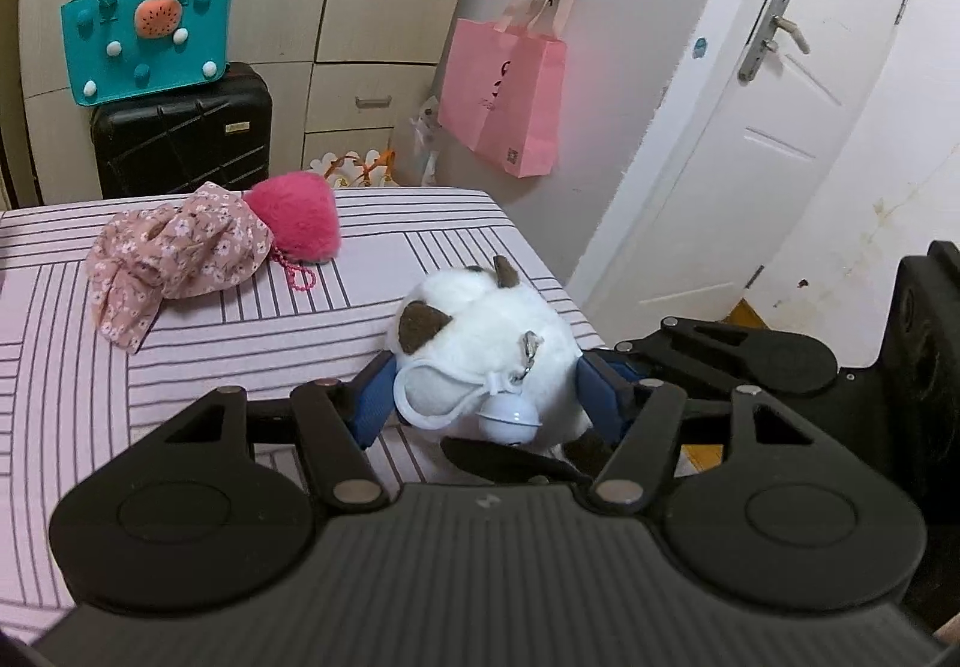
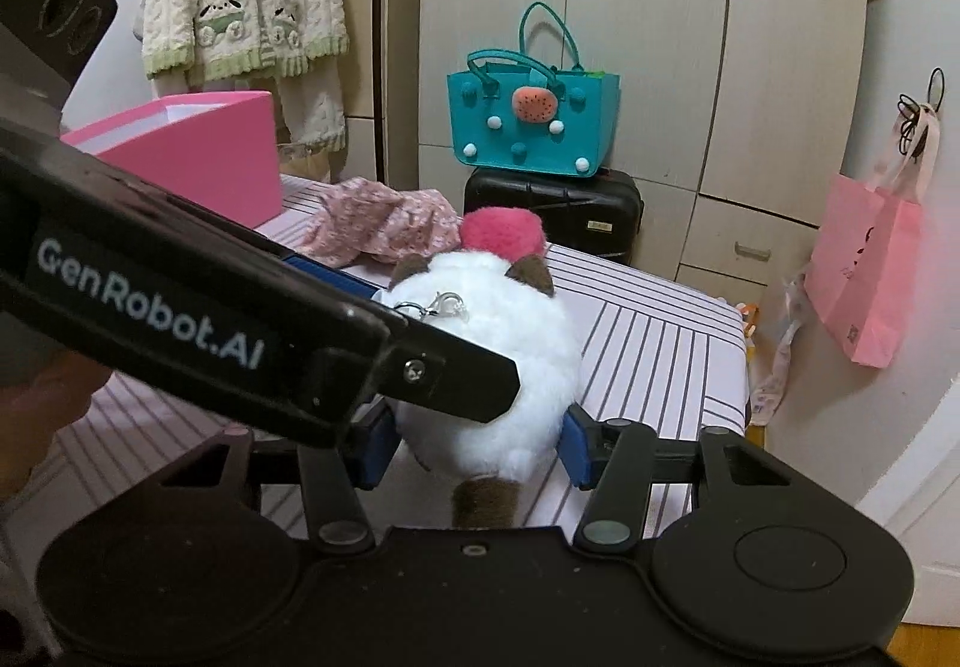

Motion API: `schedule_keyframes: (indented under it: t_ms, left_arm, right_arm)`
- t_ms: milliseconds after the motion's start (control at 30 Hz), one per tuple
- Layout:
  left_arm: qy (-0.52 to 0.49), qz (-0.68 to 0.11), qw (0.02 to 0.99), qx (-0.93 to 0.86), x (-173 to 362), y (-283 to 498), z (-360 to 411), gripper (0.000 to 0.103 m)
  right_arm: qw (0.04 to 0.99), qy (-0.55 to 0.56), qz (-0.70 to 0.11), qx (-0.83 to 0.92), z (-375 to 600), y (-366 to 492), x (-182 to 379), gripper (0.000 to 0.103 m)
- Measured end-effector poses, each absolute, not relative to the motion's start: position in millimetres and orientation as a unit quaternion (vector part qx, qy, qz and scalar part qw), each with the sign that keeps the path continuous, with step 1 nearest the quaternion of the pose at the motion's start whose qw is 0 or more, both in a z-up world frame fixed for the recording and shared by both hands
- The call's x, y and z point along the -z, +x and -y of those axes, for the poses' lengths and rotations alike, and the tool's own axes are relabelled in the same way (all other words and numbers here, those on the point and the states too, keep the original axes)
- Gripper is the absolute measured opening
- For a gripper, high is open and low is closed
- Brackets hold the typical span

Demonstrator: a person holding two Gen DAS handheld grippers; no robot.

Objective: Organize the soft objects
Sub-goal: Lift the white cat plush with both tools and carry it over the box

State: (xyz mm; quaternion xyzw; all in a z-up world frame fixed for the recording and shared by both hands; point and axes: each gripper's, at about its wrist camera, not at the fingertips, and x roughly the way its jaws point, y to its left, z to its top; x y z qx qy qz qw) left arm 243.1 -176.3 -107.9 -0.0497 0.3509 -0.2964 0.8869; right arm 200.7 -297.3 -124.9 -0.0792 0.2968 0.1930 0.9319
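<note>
- Looking along the left gripper (image 1: 483,397): blue pads (image 1: 372,403) stood partly closed against both flanks of the white plush cat (image 1: 480,331), apparently gripped, at the near corner of the striped bed (image 1: 240,331). Its bell and clasp faced the camera. Farther back lay a floral cloth (image 1: 174,247) touching a pink pompom (image 1: 297,223).
- Looking along the right gripper (image 2: 474,445): pads pressed the same plush cat (image 2: 498,361) from its tail end, jaws partly closed. Left gripper's body crossed the frame. An open pink box (image 2: 198,150) sat at the bed's far side.
- Judgement: grasp step under way, both tools on one toy. Next move probably calls for lifting it clear toward the box, without dropping it.
</note>
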Motion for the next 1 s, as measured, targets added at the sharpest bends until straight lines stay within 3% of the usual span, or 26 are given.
schedule_keyframes:
  t_ms: [433,1000]
  left_arm:
    - [-0.031,-0.36,0.881,0.306,85,195,151,0.063]
    - [-0.041,-0.335,0.889,0.31,37,121,78,0.063]
  right_arm:
    - [0.922,-0.081,-0.326,-0.194,266,155,104,0.06]
    - [0.916,-0.113,-0.303,-0.237,202,101,52,0.061]
